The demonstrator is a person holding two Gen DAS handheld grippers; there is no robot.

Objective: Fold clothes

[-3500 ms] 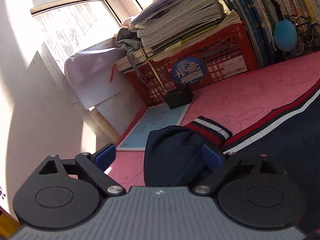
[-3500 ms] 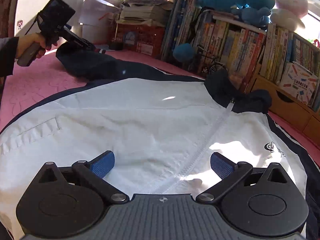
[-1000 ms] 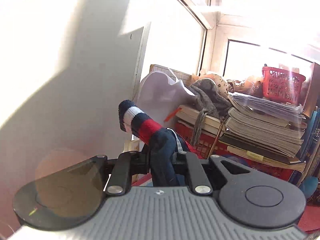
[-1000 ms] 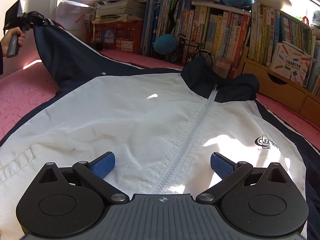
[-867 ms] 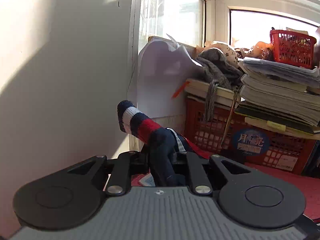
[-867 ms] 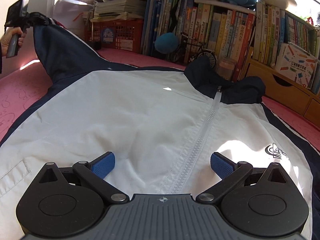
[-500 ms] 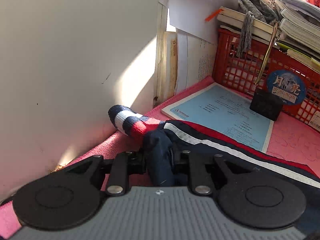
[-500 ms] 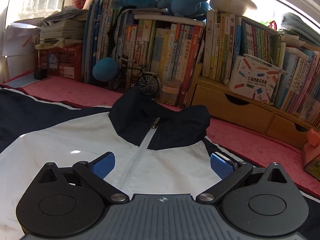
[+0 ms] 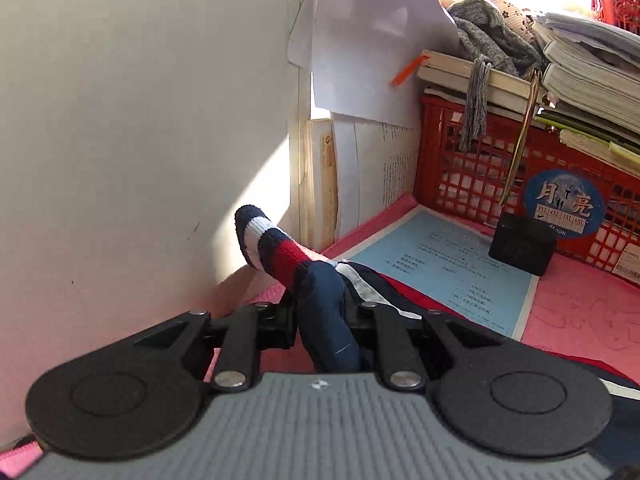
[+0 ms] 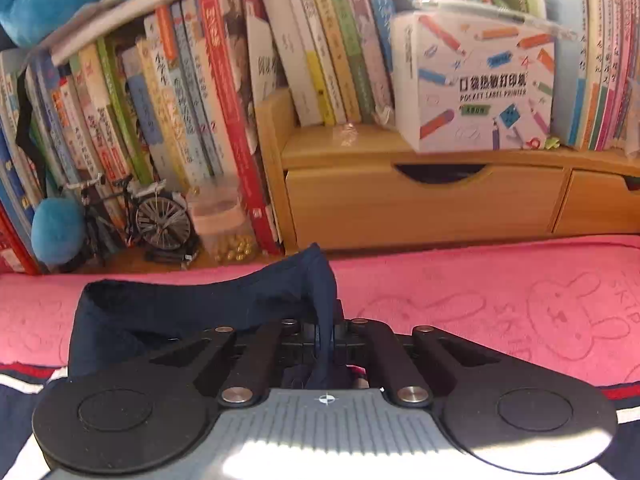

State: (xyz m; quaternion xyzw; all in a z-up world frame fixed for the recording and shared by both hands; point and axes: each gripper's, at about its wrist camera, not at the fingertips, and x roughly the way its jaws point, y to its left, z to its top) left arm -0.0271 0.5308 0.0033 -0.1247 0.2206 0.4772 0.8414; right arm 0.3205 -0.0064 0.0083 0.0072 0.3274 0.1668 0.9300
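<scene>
In the left wrist view the jacket's navy sleeve (image 9: 326,312) runs between the jaws of my left gripper (image 9: 322,314), which are closing tight on it. The striped navy, white and red cuff (image 9: 272,244) sticks out ahead, close to the white wall (image 9: 140,120). The sleeve's red and white stripe (image 9: 384,304) trails to the right over the pink mat (image 9: 580,308). In the right wrist view my right gripper (image 10: 328,334) is shut on a pinched fold of the navy collar (image 10: 200,300), which stands up in a ridge above the pink mat (image 10: 480,292).
A blue sheet (image 9: 444,264), a small black box (image 9: 522,246) and a red crate (image 9: 480,168) loaded with books stand ahead of the left gripper. Beyond the right gripper are a wooden drawer unit (image 10: 424,200), a bookshelf (image 10: 180,100) and a model bicycle (image 10: 136,212).
The left gripper has come down with the sleeve from mid-air to the mat by the wall. The right gripper swept across the white front to the collar and shut on it.
</scene>
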